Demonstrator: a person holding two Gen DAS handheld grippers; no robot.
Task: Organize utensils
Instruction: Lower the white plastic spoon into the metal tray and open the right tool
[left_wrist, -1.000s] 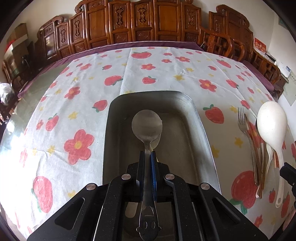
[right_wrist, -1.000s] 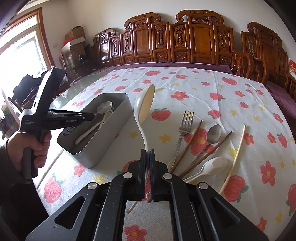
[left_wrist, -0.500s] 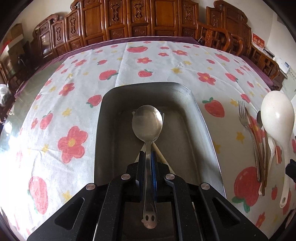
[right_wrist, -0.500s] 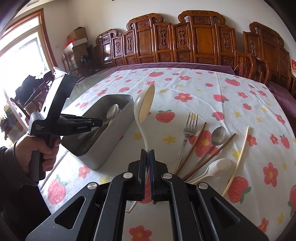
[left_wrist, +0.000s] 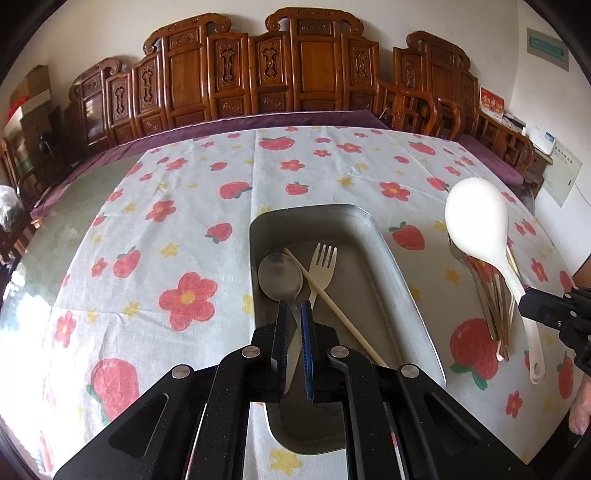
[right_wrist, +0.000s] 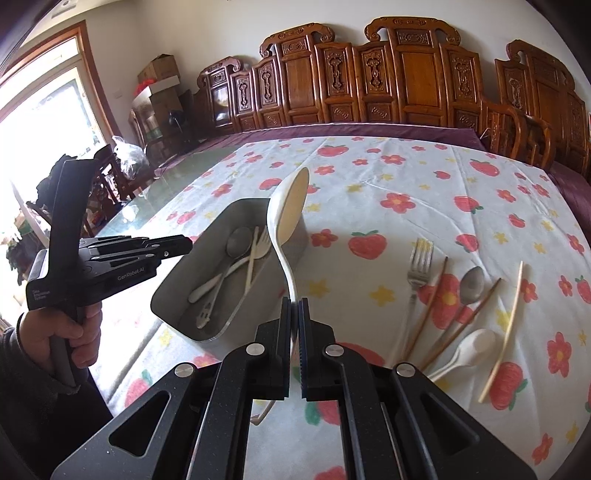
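A metal tray (left_wrist: 391, 266) (right_wrist: 192, 273) sits on the flowered tablecloth. In it lie a steel spoon (left_wrist: 280, 277) (right_wrist: 238, 242), a cream plastic fork (left_wrist: 323, 267) and a cream chopstick (left_wrist: 332, 306). My left gripper (left_wrist: 294, 310) (right_wrist: 177, 245) is slightly open and empty, just above the tray over the steel spoon's handle. My right gripper (right_wrist: 294, 306) is shut on the handle of a large white serving spoon (right_wrist: 286, 210) (left_wrist: 476, 225), held upright in the air beside the tray's right side.
On the cloth right of the tray lie a steel fork (right_wrist: 419, 264), a steel spoon (right_wrist: 471, 284), brown chopsticks (right_wrist: 458, 325), a white plastic spoon (right_wrist: 469, 349) and a cream chopstick (right_wrist: 504, 332). Carved wooden chairs (left_wrist: 306, 70) line the table's far side.
My left gripper opened and let the steel spoon drop into the tray, then drew back and up. My right gripper moved the white serving spoon closer to the tray.
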